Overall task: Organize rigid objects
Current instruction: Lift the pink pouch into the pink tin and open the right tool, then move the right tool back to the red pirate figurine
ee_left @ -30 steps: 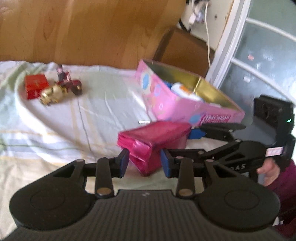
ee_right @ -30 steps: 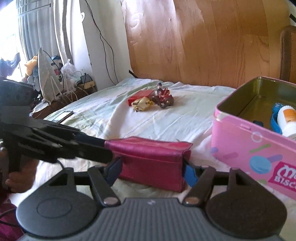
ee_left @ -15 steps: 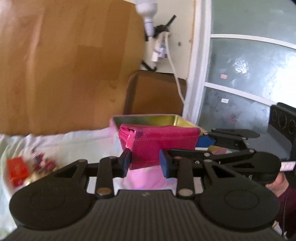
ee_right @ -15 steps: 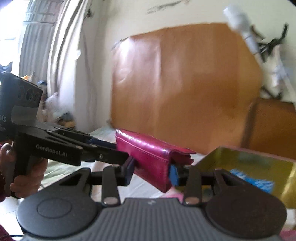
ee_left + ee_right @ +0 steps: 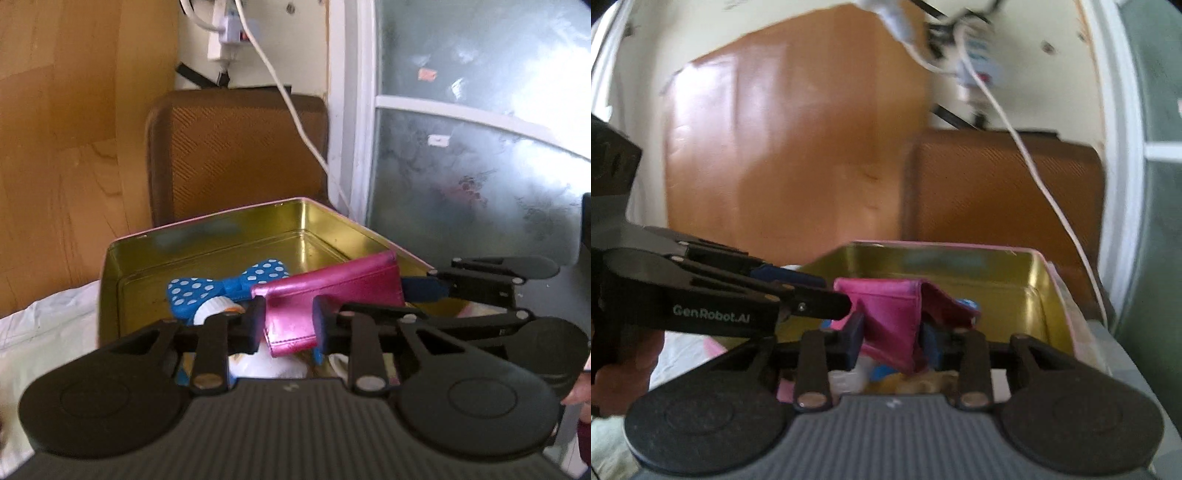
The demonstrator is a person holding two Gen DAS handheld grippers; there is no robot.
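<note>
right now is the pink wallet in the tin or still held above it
Held over the open tin, not released: both the left gripper and right gripper clamp the pink wallet.

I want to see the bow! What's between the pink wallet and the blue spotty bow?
Nothing: in the left wrist view the pink wallet overlaps the bow's right end inside the tin.

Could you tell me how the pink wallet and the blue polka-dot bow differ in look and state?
The pink wallet is plain glossy magenta; the blue polka-dot bow is blue with white dots. The wallet is clamped by the left gripper and right gripper; the bow lies loose, ungripped. Both are within the gold-lined tin.
</note>
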